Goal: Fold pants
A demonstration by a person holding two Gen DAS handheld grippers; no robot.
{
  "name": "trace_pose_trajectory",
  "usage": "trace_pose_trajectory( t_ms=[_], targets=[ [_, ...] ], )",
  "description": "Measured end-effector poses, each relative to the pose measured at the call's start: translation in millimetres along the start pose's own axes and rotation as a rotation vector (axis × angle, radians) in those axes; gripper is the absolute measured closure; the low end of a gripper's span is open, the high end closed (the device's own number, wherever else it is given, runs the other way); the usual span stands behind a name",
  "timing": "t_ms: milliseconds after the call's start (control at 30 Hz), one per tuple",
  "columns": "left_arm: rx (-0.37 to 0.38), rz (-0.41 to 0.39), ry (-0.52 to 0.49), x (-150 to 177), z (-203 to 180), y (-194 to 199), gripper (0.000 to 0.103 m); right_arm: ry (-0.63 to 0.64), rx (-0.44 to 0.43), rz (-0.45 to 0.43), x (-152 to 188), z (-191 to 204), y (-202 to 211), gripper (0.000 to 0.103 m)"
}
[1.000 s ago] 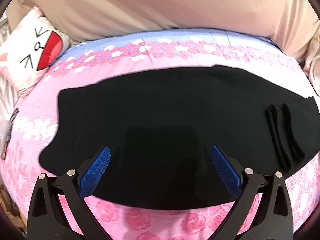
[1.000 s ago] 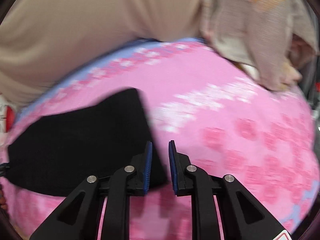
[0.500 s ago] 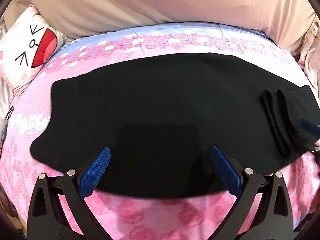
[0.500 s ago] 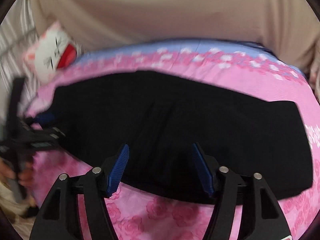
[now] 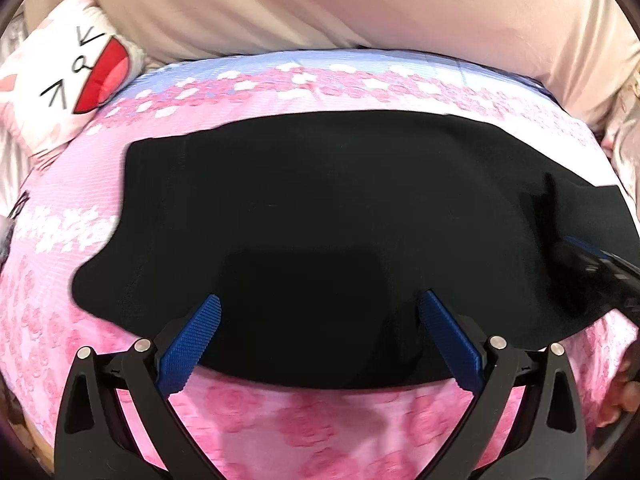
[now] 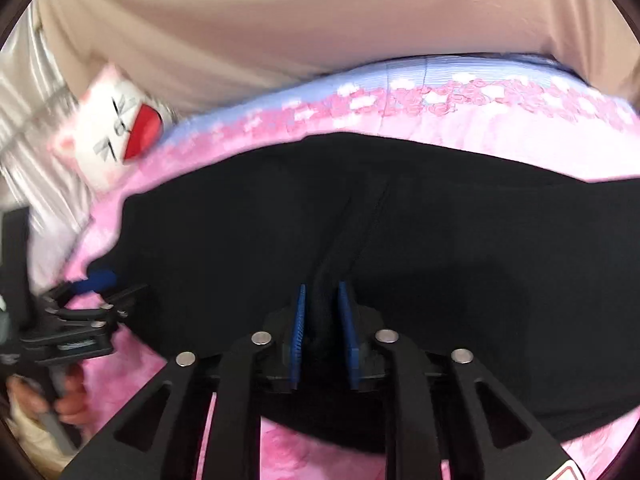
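Note:
Black pants [image 5: 320, 208] lie flat across the pink flowered bed sheet [image 5: 304, 424]. My left gripper [image 5: 320, 298] hangs open over their near edge, toward the left end, with only flat cloth beneath its blue pads. In the right wrist view the pants [image 6: 480, 248] show a raised ridge of cloth running toward me. My right gripper [image 6: 322, 288] is closing its jaws on that ridge, and the black cloth fills the gap between the pads. The right gripper [image 5: 592, 268] also shows at the right edge of the left wrist view, and the left gripper [image 6: 92, 280] at the left of the right wrist view.
A white pillow with a cartoon cat face [image 5: 68, 80] rests at the far left of the bed. Beige bedding [image 5: 340, 4] rises behind the sheet. A person's hand [image 6: 68, 400] holds the left gripper's handle. The bed's near edge is just below the pants.
My right gripper swung left from the pants' end over bare sheet to the pants' near edge, opened wide, then narrowed onto a ridge of cloth. The left gripper stayed open and shifted slightly.

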State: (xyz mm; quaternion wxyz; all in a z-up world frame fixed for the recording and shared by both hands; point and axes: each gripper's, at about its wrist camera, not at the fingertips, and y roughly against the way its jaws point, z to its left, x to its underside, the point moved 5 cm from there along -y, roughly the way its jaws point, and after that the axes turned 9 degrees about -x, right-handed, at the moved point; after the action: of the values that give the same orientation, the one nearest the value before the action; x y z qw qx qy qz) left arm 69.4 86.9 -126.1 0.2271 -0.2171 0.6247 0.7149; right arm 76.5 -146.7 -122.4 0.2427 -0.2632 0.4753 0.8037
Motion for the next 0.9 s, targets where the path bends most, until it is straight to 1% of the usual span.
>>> trace_pose_trajectory(
  t_ms=[67,100,133,167,200,267,333,500,533,567,600,633,667,700,767,800,833,867,900],
  targets=[
    [-0.011,0.006,0.042,0.3,16.8,-2.5,0.005,0.022,0.025,-0.042,-2.6,0.4,19.9,0.066],
    [-0.005,0.012,0.071,0.2,26.3,-4.9,0.005,0.038,0.050,-0.049,-2.9,0.4,25.1,0.058],
    [0.009,0.017,0.089,0.4,30.4,-6.2,0.005,0.052,0.085,-0.055,0.3,-0.4,29.0,0.055],
    [0.032,0.026,0.107,0.5,33.5,-7.9,0.005,0.074,0.128,-0.049,1.8,-0.9,32.3,0.055],
    [0.042,0.032,0.122,0.0,34.5,-8.9,0.005,0.086,0.142,-0.039,4.9,-1.6,34.0,0.055],
    [0.026,0.021,0.116,-1.4,31.4,-7.0,0.005,0.084,0.136,-0.038,12.0,1.2,34.1,0.055],
    [0.024,0.004,0.074,-3.0,20.6,-2.2,0.005,0.084,0.115,-0.034,18.3,3.6,32.8,0.055],
    [0.034,-0.011,0.014,-6.3,-0.6,0.7,0.005,0.116,0.147,0.030,32.4,3.5,9.5,0.055],
    [0.030,-0.008,0.011,-7.3,-1.8,-0.4,0.005,0.131,0.166,0.038,34.6,2.9,5.6,0.055],
    [0.025,-0.007,0.011,-9.5,-2.1,-1.6,0.005,0.159,0.207,0.042,35.8,0.4,1.1,0.059],
    [0.017,-0.008,0.019,-11.5,-1.0,-1.1,0.005,0.180,0.238,0.048,36.2,-0.3,-2.1,0.066],
    [0.009,-0.011,0.028,-13.1,1.3,0.2,0.005,0.189,0.251,0.049,33.5,0.0,-2.9,0.073],
    [-0.002,-0.014,0.044,-14.7,6.3,2.1,0.005,0.179,0.237,0.049,28.8,0.7,-2.3,0.080],
    [-0.012,-0.018,0.065,-15.4,12.9,4.8,0.005,0.159,0.210,0.045,24.3,2.0,-1.8,0.090],
    [-0.025,-0.029,0.114,-18.2,31.7,10.3,0.005,0.129,0.158,0.009,14.9,5.5,1.9,0.090],
    [-0.043,-0.035,0.144,-19.1,45.7,12.9,0.005,0.126,0.137,0.001,11.5,8.3,1.4,0.090],
    [-0.062,-0.039,0.164,-18.7,56.5,14.6,0.005,0.125,0.120,0.003,9.4,10.3,-3.0,0.089],
    [-0.102,-0.039,0.195,-17.2,73.8,14.7,0.005,0.124,0.109,0.037,10.6,8.8,-13.9,0.084],
    [-0.122,-0.035,0.218,-14.2,86.0,14.2,0.005,0.127,0.113,0.052,12.7,6.4,-19.9,0.081]
  ],
)
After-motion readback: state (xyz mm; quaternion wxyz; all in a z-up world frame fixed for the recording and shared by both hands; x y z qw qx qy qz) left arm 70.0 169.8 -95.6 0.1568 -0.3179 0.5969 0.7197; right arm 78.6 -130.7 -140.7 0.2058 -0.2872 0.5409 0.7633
